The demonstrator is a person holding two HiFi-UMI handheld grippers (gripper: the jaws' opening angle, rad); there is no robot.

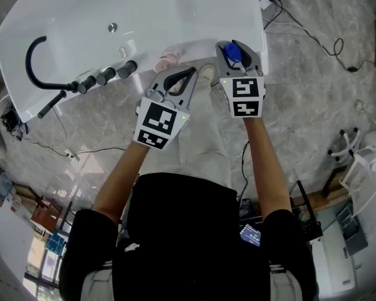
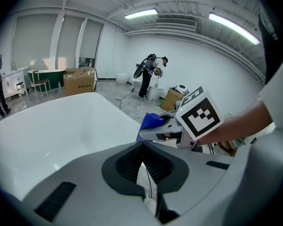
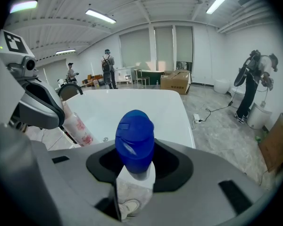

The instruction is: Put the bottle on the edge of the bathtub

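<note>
Bottle [image 3: 135, 140] stands upright, cap up, in right hand-held gripper [image 1: 234, 49].

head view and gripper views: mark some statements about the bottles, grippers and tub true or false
1. The right gripper is closed on a blue-capped bottle. True.
2. The left gripper also holds a bottle. False: nothing is between its jaws.
3. The faucet on the bathtub is black. True.
4. The pink bottle lies on the floor. False: it sits at the bathtub's near rim, just ahead of the left gripper.
</note>
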